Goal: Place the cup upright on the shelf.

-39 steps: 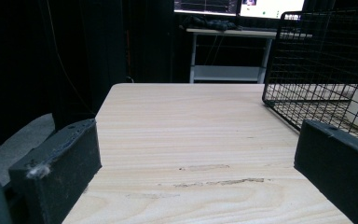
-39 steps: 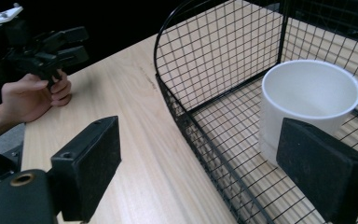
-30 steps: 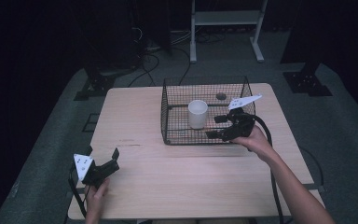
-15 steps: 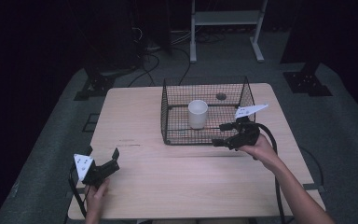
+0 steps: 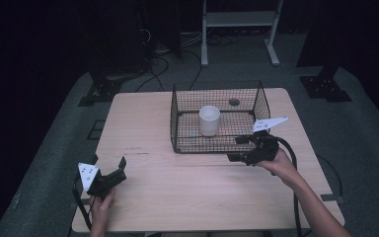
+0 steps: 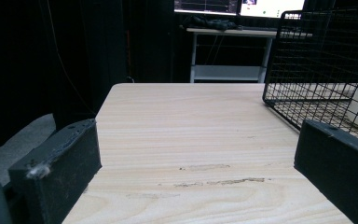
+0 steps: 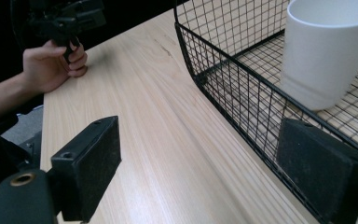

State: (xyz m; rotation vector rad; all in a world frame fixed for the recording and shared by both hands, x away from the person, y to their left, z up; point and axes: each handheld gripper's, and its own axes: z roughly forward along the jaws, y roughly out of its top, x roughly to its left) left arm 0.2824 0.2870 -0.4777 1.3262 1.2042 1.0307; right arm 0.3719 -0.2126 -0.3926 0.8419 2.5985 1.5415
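The left gripper (image 5: 109, 168) rested low at the person's left, held from below by the left hand (image 5: 101, 202), jaws spread wide with nothing between them. The left hand (image 7: 56, 63) was closed around the gripper's handle. The right gripper (image 5: 240, 148) was carried by the right hand (image 5: 276, 163), forearm extended from the lower right, jaws pointing left and parted with nothing clamped. Its grey three-cornered plate (image 5: 269, 123) faced upward.
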